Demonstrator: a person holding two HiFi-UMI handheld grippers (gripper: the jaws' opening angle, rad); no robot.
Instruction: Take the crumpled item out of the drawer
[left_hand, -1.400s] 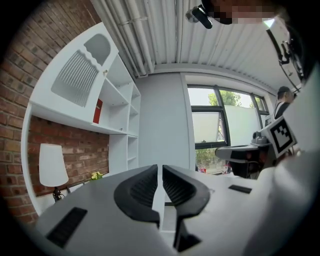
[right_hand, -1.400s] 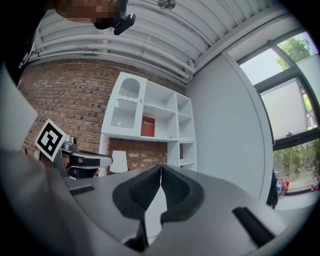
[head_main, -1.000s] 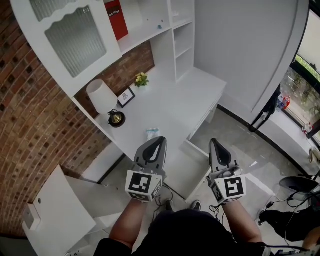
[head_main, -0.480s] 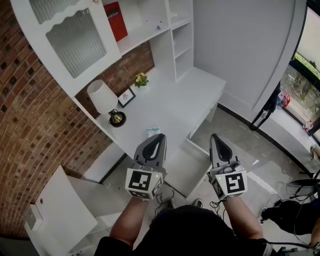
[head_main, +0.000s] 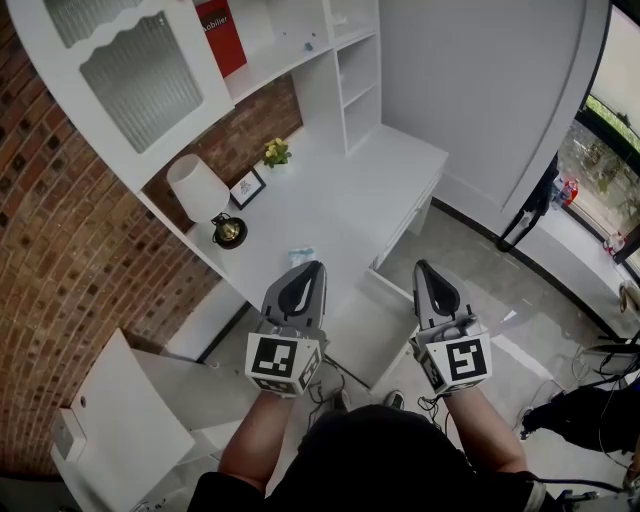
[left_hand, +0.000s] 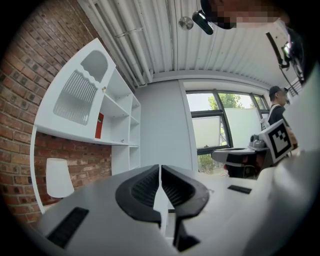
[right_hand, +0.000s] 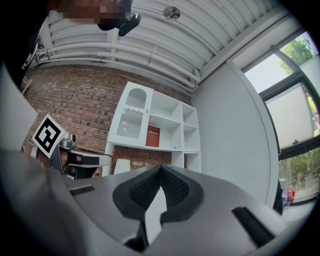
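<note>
Reading both sets of jaws as shut, nothing between them. L gripper and R gripper hang side by side over the open drawer, which looks bare where I can see it. A small pale crumpled item sits on the desk top just beyond the L tips. In my judgement L is nearer. Item's long axis is too small to tell.
</note>
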